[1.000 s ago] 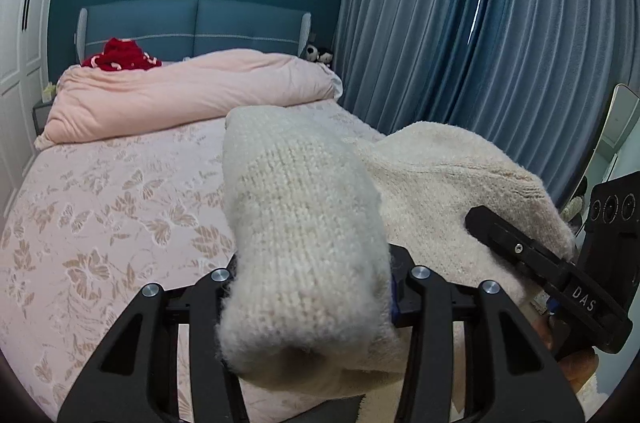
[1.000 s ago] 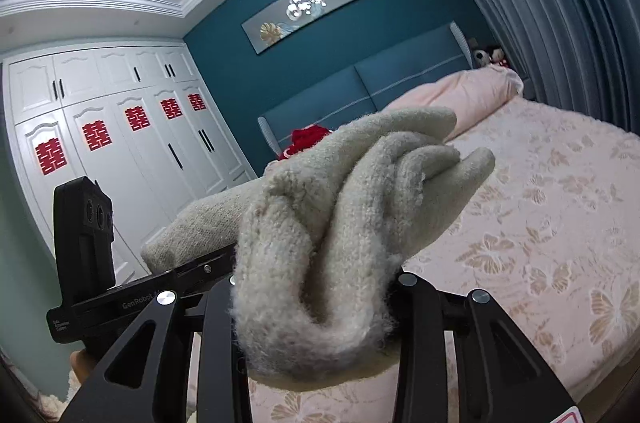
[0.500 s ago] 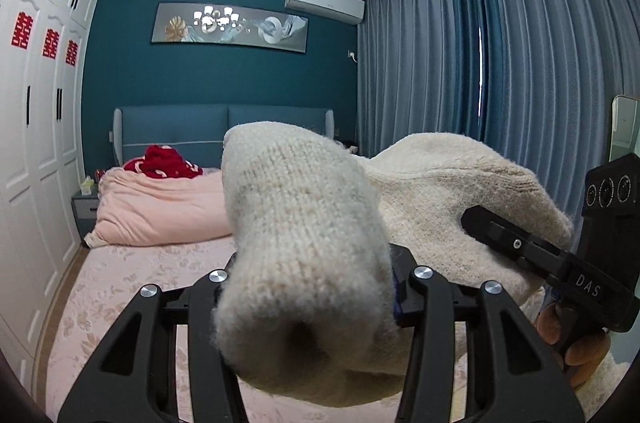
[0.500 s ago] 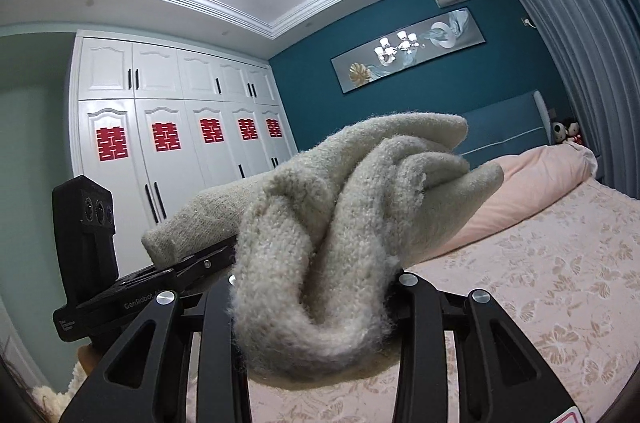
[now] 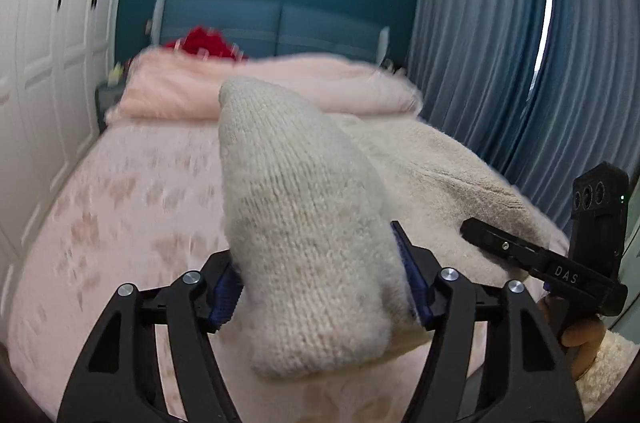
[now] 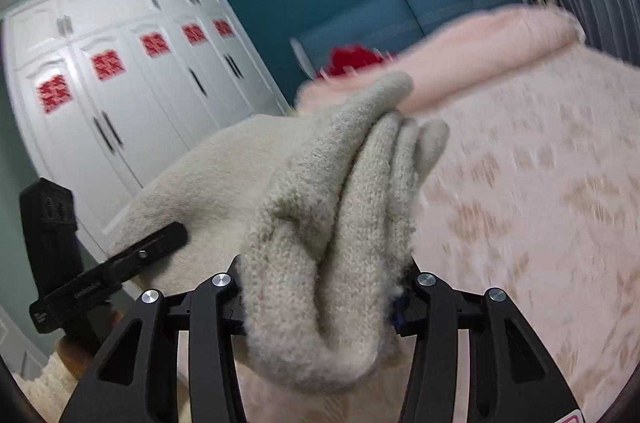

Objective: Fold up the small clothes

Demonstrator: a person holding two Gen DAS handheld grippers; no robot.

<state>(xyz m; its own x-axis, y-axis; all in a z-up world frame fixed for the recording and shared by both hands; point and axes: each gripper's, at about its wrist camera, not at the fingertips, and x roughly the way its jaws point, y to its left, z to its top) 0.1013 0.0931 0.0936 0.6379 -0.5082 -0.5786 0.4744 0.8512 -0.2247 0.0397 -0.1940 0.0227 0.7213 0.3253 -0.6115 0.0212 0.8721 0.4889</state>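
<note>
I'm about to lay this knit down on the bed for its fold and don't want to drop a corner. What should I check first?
1. Left gripper shut on the cream sweater: ok.
2. Right gripper shut on the same sweater: ok, several bunched layers sit between its fingers.
3. Sweater spans from one gripper to the other: ok.
4. Pink bedspread ahead bare where it shows: ok.
5. Hanging hem clear of the bed edge: cannot tell, it is out of view.
6. Steady view: not ok, both pictures are blurred.
</note>
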